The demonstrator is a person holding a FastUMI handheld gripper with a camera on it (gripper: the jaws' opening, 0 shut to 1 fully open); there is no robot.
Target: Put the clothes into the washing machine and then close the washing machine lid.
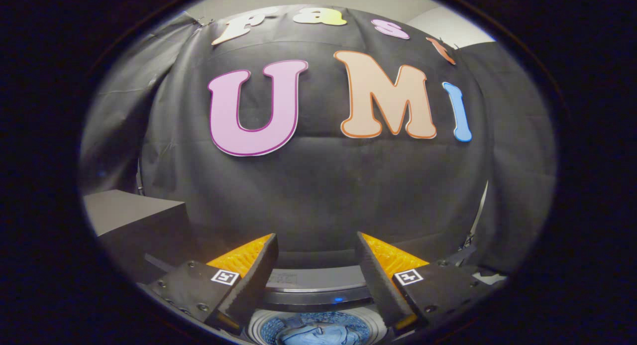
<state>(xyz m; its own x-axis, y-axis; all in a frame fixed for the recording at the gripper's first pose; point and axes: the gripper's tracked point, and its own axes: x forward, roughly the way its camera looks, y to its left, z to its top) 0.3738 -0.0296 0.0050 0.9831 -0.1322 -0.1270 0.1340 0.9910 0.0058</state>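
**Tool hangs open above the loaded washing machine**

The black cloth wall of the booth is the biggest thing here, spreading well beyond the tool and rising far above its fingers. To the left of the tool, and further off than the fingertips, stands a plain grey box with a flat top, set against that wall.

Next in size is the washing machine, which lies below the tool and just ahead of it. Its dark, curved back panel runs across the gap between the two fingers, with a small blue light showing on it. Under that panel the round white rim of the drum opening sits directly beneath the gap between the fingers. The lid itself cannot be made out from here.

Inside the drum lie the clothes, a crumpled blue bundle resting low in the tub, beneath the tool and between its fingers as seen from above.

The tool has its two fingers spread wide apart, with nothing between the pads and nothing touching either one. Each finger carries a small square black-and-white marker on its upper face, near the base
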